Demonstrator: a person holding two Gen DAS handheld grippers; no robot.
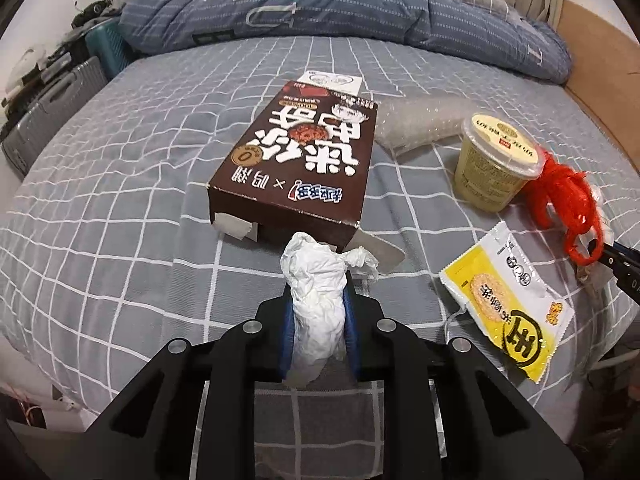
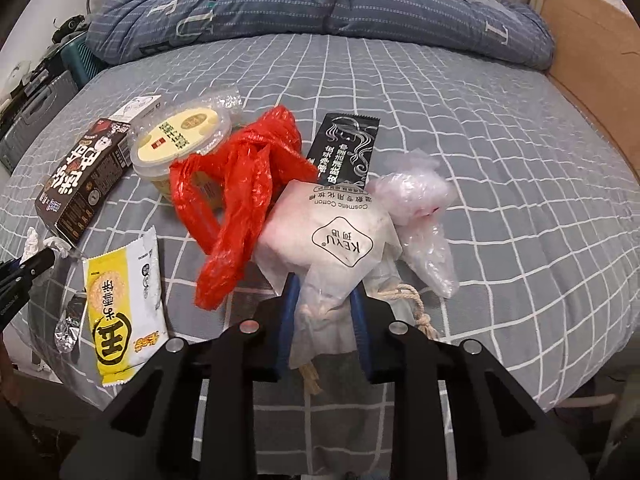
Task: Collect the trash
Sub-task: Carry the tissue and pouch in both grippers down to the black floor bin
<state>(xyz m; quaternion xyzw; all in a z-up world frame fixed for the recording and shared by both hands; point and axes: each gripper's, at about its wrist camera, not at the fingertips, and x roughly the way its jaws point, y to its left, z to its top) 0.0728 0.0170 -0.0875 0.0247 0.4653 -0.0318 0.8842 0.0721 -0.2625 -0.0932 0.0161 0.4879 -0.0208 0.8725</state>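
Trash lies scattered on a grey checked bed sheet (image 1: 120, 200). My left gripper (image 1: 318, 280) is shut on a crumpled white tissue (image 1: 316, 304), just in front of a brown snack box (image 1: 300, 152). My right gripper (image 2: 326, 286) is shut on a white cosmetic-cotton bag (image 2: 340, 236) with a rope drawstring. A red plastic bag (image 2: 240, 192) hangs against that bag's left side. Around it lie a yellow lidded cup (image 2: 180, 140), a yellow snack wrapper (image 2: 120, 300), a black sachet (image 2: 344, 148) and a clear plastic bag (image 2: 424, 216). Bubble wrap (image 1: 420, 120) lies behind the cup.
A folded blue quilt (image 1: 320, 4) runs across the head of the bed. Grey suitcases (image 1: 48, 112) stand off the left edge. A wooden bed frame (image 2: 592, 80) borders the right side. A crumpled foil wrapper (image 2: 68, 328) lies by the near left edge.
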